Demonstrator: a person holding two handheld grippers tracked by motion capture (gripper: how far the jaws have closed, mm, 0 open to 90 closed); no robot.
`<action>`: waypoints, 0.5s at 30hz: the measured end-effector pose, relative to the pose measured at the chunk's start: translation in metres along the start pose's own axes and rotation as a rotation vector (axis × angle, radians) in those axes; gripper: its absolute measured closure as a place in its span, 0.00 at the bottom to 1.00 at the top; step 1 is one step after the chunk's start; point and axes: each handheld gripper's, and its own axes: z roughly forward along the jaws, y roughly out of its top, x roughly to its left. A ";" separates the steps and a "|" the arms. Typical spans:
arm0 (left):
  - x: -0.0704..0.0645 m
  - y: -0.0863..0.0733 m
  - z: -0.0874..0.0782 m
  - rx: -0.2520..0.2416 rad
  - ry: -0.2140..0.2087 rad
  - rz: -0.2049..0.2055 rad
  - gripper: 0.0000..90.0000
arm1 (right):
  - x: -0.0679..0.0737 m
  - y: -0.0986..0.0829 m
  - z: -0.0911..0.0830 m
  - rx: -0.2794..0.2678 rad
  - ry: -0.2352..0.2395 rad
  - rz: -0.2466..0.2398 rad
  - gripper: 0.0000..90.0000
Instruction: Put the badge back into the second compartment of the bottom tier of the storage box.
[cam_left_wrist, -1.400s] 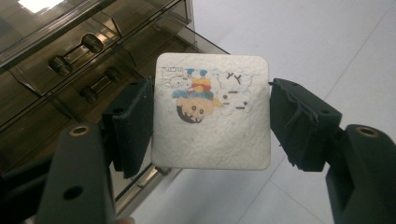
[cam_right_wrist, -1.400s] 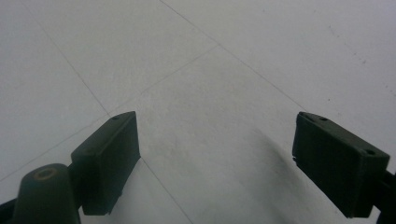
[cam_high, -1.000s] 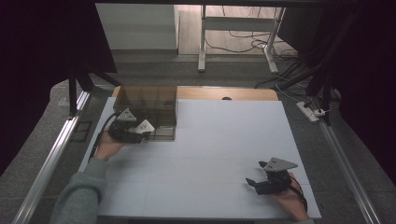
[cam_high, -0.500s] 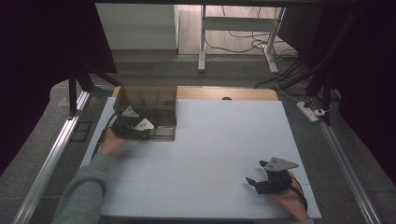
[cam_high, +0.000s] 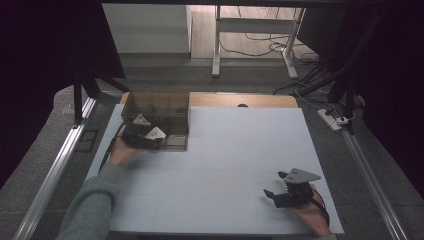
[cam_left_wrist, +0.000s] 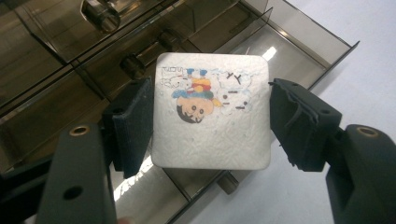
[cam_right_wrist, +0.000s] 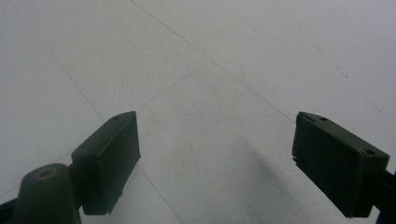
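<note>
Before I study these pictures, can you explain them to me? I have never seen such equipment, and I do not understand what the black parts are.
A person holds a two-jaw tool in each hand. The high view looks down on the white table. The other two cameras ride on the tools, so the black parts are their jaws. The left gripper is over a smoky clear plastic organizer tray; a white square card with a cartoon drawing lies between its jaws, which seem not to be squeezing it. The right gripper is open, empty, resting at the table's near right.

A white square card (cam_left_wrist: 212, 112) with rounded corners and an upside-down cartoon print sits flat in the smoky organizer tray (cam_left_wrist: 299, 35), at the desk's ten o'clock.
</note>
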 end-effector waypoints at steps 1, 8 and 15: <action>0.000 0.000 0.000 0.001 -0.002 0.000 0.37 | 0.000 0.000 0.000 -0.002 -0.001 0.001 0.17; -0.003 0.000 0.000 0.015 -0.002 0.000 0.37 | -0.001 0.000 -0.002 -0.004 -0.003 -0.001 0.17; -0.001 0.000 -0.005 -0.014 -0.015 -0.018 0.29 | -0.001 0.001 -0.002 -0.008 -0.003 0.000 0.17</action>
